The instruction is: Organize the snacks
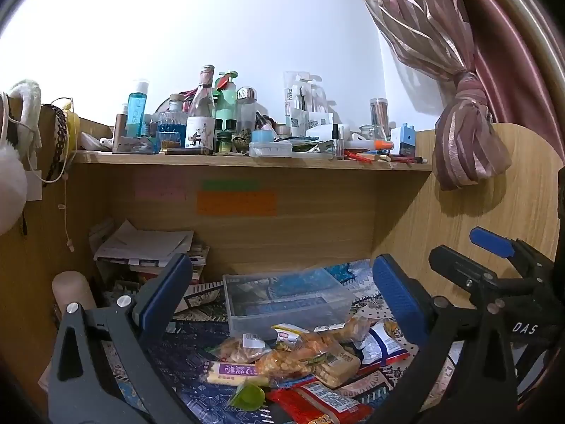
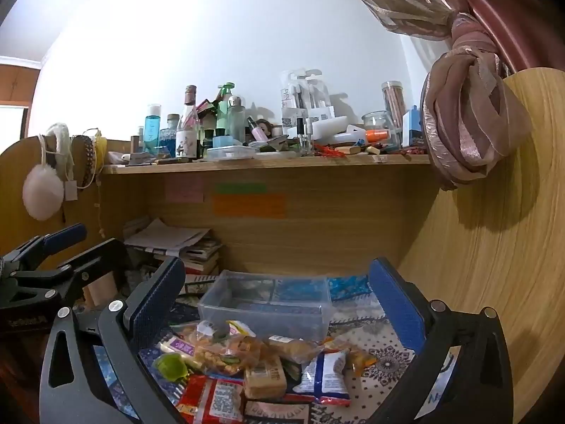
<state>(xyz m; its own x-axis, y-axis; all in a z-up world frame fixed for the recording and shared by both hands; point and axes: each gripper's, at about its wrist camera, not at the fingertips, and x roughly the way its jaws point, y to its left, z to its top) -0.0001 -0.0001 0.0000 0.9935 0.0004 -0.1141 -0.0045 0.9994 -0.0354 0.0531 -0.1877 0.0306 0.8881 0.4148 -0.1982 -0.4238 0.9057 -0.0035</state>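
Left gripper (image 1: 282, 304) fingers spread wide, holding nothing, hovering over the table (image 2: 388, 360). Right gripper (image 2: 279, 304) same: wide, nothing held. Snacks (image 1: 293, 357) piled on the patterned cloth just in front of the clear bin (image 1: 282, 300), some touching its front wall. Pile includes nut packs, a green pack (image 2: 171, 365), red packs (image 2: 212, 399), a blue-white pack (image 2: 326, 371). Bin sits upright; whether it holds any snacks, can't tell. Cluttered shelf (image 1: 247, 159) above.

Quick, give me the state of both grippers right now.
Left gripper: jaws wide open, holding nothing, above the snack pile.
Right gripper: jaws wide open, holding nothing, in front of the clear bin.
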